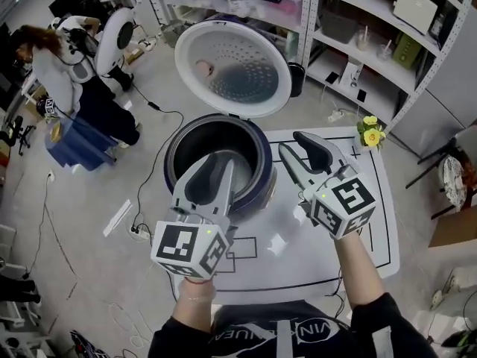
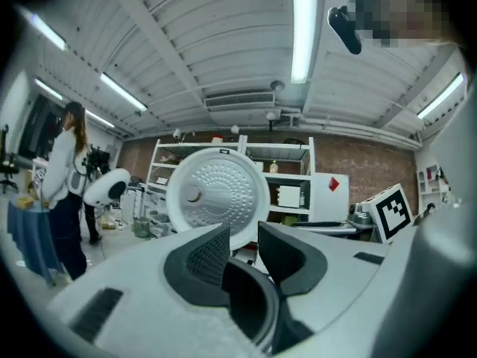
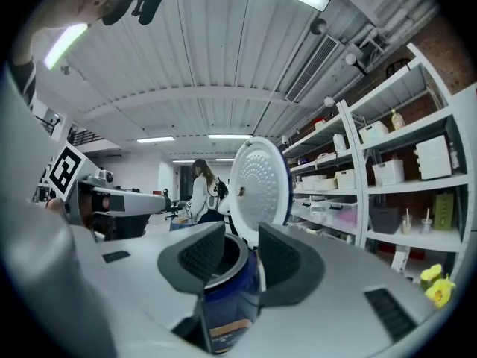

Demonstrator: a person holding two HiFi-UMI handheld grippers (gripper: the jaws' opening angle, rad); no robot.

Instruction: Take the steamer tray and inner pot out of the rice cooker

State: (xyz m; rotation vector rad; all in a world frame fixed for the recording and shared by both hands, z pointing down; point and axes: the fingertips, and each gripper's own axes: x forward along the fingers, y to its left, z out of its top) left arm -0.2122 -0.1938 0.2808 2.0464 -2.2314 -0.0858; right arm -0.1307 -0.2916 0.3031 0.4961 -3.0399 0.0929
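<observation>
Left gripper (image 1: 220, 166) hangs over the near rim of the rice cooker (image 1: 179, 144), jaws a bit apart, nothing pinched. It hides part of the inner pot (image 1: 247, 154) sitting inside, and I can't make out a steamer tray in there. Right gripper (image 1: 297, 144) is just right of the cooker, jaws wider, also empty. The cooker's on the tabletop's (image 1: 313, 252) far-left corner, lid (image 1: 237, 69) flipped up. The shelving (image 1: 358, 21) behind is cut off.
</observation>
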